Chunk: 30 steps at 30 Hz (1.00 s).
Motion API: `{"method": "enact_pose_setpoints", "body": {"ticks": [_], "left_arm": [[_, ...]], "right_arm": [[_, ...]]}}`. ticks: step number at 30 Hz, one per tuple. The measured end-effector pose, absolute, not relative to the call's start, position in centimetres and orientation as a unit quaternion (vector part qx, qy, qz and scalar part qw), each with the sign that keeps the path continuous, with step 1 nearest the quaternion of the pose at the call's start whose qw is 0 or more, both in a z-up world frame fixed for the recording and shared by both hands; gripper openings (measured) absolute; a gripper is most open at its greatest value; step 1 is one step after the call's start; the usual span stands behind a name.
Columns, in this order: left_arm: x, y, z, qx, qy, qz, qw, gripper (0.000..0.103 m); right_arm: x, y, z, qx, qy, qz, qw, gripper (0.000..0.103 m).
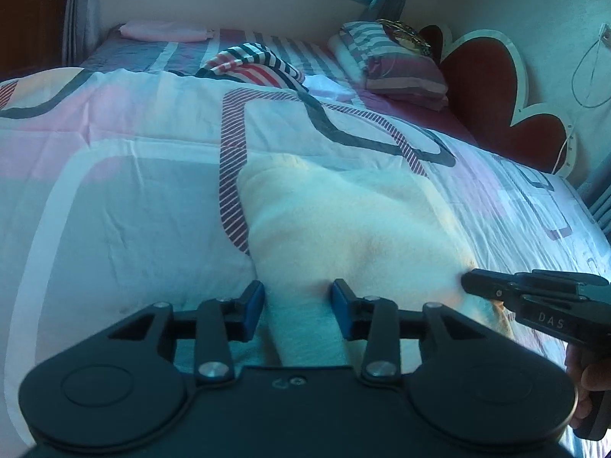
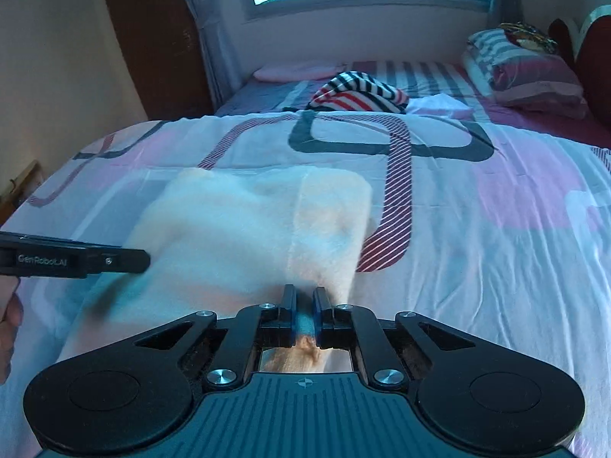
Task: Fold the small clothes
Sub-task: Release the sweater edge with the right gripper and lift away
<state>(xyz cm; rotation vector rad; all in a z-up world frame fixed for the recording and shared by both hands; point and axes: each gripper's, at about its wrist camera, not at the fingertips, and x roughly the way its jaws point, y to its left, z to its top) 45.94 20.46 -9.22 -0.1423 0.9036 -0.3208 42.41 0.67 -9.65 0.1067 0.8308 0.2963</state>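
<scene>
A cream fleece garment [image 1: 343,229] [image 2: 236,229] lies partly folded on the patterned duvet [image 1: 114,191] [image 2: 496,248]. My left gripper [image 1: 298,301] straddles the garment's near left edge. Its blue pads [image 1: 252,305] stand apart, with a strip of fleece between them and no clear squeeze. From the right wrist view the left gripper [image 2: 145,261] hangs just over the cloth and casts a shadow on it. My right gripper [image 2: 304,301] is shut on the garment's near right edge, with fleece pinched between its pads. It also shows as a black tip [image 1: 469,282] at the garment's right side.
A red, white and navy striped garment [image 1: 252,65] [image 2: 359,93] lies bunched further up the bed, with a white cloth [image 2: 439,105] beside it. Stacked pillows [image 1: 397,65] [image 2: 527,72] lean by the red headboard [image 1: 496,87]. A pink folded piece [image 1: 164,32] sits at the far edge.
</scene>
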Motion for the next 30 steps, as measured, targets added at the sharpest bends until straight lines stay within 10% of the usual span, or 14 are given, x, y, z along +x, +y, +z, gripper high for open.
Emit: {"method": "enact_pose_setpoints", "body": {"ticks": [30], "left_arm": [[24.2,17.4,-3.6,-0.018,0.368,-0.081,0.926,0.023]], "right_arm": [[23.7,-1.5,-2.3,0.071,0.378,0.139,0.912,0.008]]}}
